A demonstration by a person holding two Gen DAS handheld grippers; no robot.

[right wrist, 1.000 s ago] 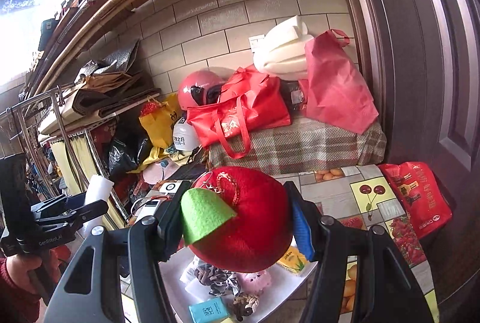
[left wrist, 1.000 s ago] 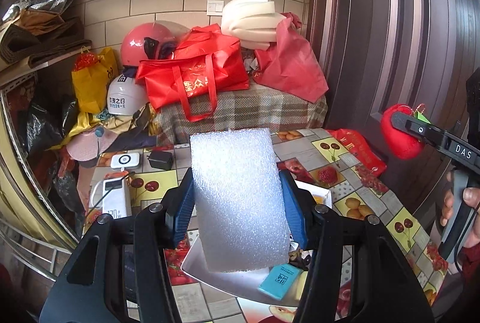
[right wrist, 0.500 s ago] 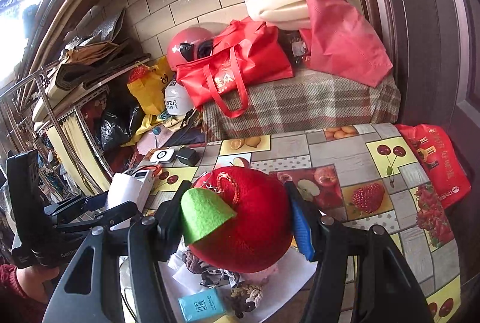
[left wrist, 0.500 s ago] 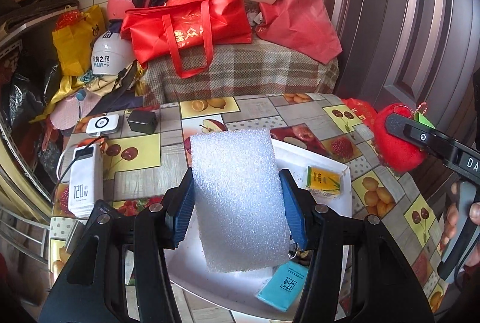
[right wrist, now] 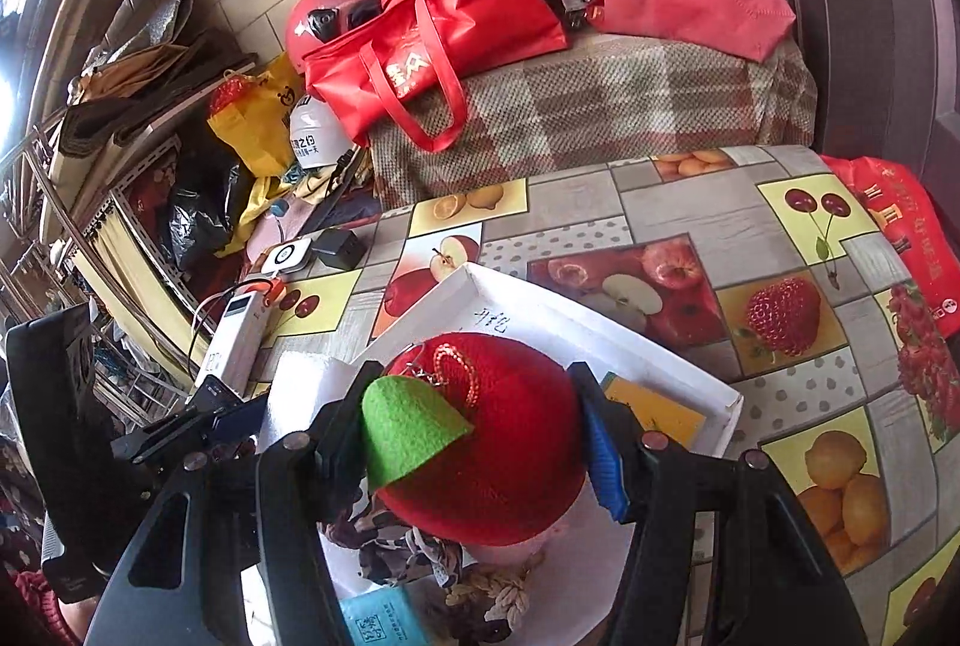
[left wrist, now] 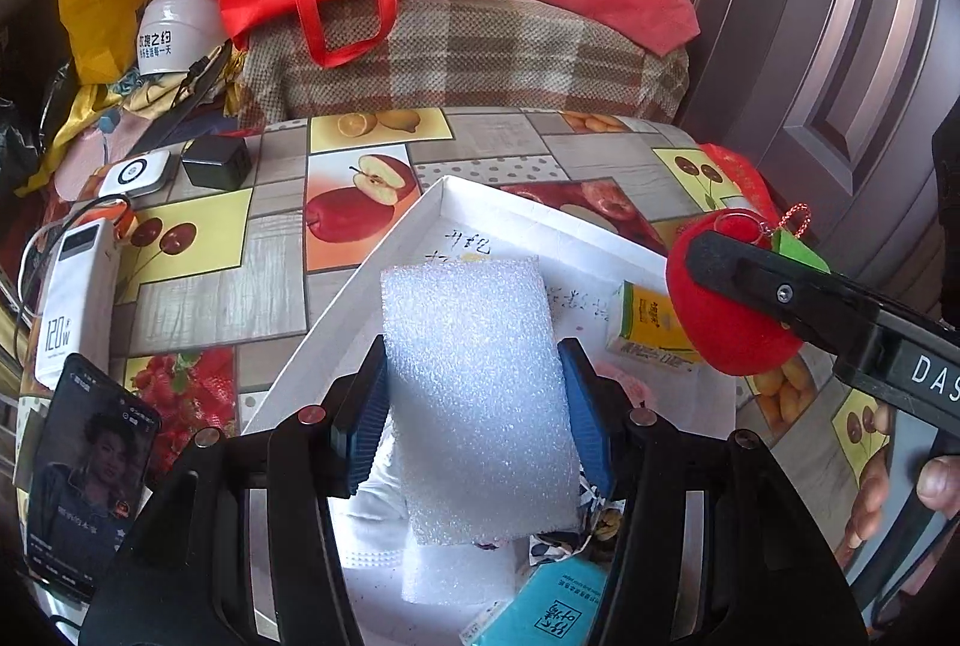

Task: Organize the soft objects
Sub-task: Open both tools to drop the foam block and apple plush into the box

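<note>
My left gripper [left wrist: 474, 406] is shut on a white foam block [left wrist: 480, 394], held just above a shallow white tray [left wrist: 510, 208] on the fruit-print table. My right gripper [right wrist: 474, 442] is shut on a red plush apple [right wrist: 498, 460] with a green felt leaf, over the same tray [right wrist: 630, 346]. In the left wrist view the plush apple [left wrist: 720, 322] and its gripper hang at the right, over the tray's right side. Inside the tray lie a yellow packet [left wrist: 648, 322], a teal tissue pack [left wrist: 540, 610], a patterned cloth [right wrist: 408, 550] and a white mask [left wrist: 378, 526].
A white power bank [left wrist: 72, 298], a phone [left wrist: 84, 472], a black charger [left wrist: 216, 160] and a small white device [left wrist: 135, 172] lie on the table's left. Behind the table a plaid-covered bench [left wrist: 468, 52] carries red bags and helmets. A dark door [left wrist: 840, 16] stands at right.
Both grippers have come down toward the table with their loads still held. The tray now lies right under the foam block and the plush apple.
</note>
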